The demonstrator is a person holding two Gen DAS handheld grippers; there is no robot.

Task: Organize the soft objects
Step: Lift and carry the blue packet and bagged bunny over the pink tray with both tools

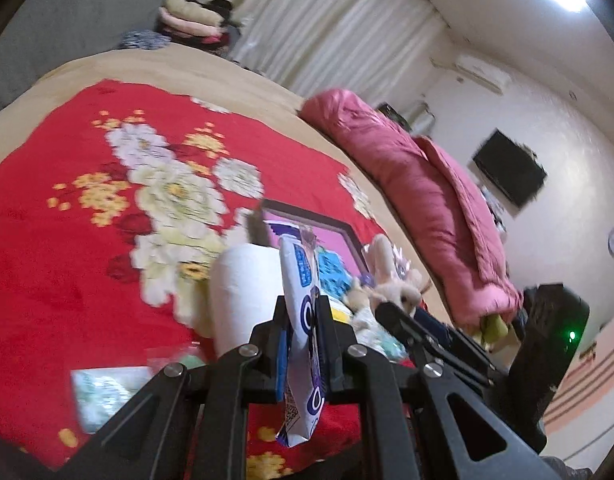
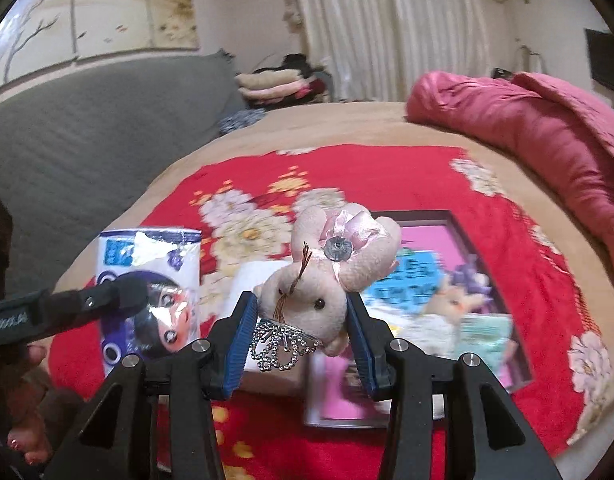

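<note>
Left tongs (image 1: 303,320) clamping a white-and-purple tissue packet (image 1: 301,340) edgewise, the packet standing upright between the closed jaws and poking out above and below them, hanging over the red floral blanket (image 1: 67,240) on the bed. Right tongs (image 2: 303,320) gripping a pale pink plush bunny (image 2: 319,280) by its head, blue pads (image 2: 239,340) pressing in from both sides, ears with a pink ribbon bow reaching toward 1 o'clock, a beaded silver charm (image 2: 279,344) dangling below the chin at 7 o'clock. Sitting beyond the bunny at 2 o'clock, a dark-framed box with a pink floor (image 2: 447,232), lying on the blanket and holding a blue packet (image 2: 411,280), another small plush (image 2: 455,300) and a pale green packet (image 2: 487,332). Showing at 9 o'clock in the right wrist view, the same tissue packet (image 2: 147,288) with a cartoon face, pinched by the other tongs. Standing just beyond the left tongs at 11 o'clock, a white roll (image 1: 243,292). Lying along the far side of the bed, a rolled pink quilt (image 2: 527,120).
</note>
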